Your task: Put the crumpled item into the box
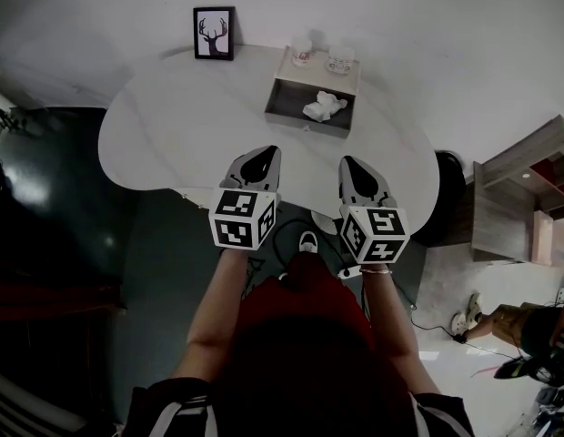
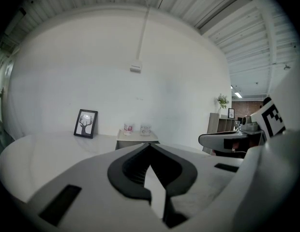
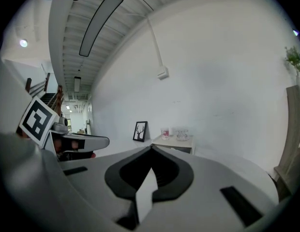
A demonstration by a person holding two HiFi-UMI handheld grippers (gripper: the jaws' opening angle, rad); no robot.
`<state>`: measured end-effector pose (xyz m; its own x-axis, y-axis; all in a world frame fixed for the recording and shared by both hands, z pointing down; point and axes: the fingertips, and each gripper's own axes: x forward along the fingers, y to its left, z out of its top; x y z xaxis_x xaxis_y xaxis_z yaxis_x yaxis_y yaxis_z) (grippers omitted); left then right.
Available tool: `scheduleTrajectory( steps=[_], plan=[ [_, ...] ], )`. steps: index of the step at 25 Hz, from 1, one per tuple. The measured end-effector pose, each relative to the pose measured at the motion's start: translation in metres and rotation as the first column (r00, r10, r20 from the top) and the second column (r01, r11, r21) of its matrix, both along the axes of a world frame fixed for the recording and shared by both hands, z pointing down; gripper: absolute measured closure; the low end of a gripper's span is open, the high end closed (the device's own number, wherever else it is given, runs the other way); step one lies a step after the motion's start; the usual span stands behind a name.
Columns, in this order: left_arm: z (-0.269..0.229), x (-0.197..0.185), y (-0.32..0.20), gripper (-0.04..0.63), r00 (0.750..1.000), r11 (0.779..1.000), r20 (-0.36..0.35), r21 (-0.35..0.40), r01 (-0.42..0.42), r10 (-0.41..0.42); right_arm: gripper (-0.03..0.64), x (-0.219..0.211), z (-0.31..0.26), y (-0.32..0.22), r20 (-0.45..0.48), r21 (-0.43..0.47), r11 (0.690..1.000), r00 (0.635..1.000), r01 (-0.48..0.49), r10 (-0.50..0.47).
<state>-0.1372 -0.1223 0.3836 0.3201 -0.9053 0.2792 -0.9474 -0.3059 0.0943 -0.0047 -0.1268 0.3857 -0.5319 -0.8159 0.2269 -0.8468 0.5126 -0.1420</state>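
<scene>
Left gripper [image 1: 263, 156] and right gripper [image 1: 354, 165] are both hovering closed and empty at the table's [image 1: 173, 135] near edge. Crumpled item [image 1: 324, 106] is already lying inside the box [image 1: 284, 106]; I'm judging that holding clear is best.

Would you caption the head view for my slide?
Crumpled item in box; left gripper and right gripper shut above table edge.
</scene>
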Motion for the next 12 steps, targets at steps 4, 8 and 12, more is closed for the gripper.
scheduleTrajectory(
  steps=[4,8,12],
  plan=[
    [-0.002,-0.002,0.012,0.572,1.000,1.000,-0.006,0.007,0.006,-0.006,0.601,-0.007,-0.005,0.012,-0.012,0.024,0.999,1.000,0.026,-0.026],
    [-0.004,-0.002,0.023,0.572,1.000,1.000,-0.010,0.017,0.004,-0.004,0.601,-0.009,-0.006,0.022,-0.013,0.030,0.999,0.999,0.033,-0.033],
    [-0.008,-0.001,0.033,0.572,1.000,1.000,-0.006,0.023,0.002,-0.002,0.601,-0.009,-0.008,0.031,-0.011,0.032,0.999,0.999,0.035,-0.034]
  ],
)
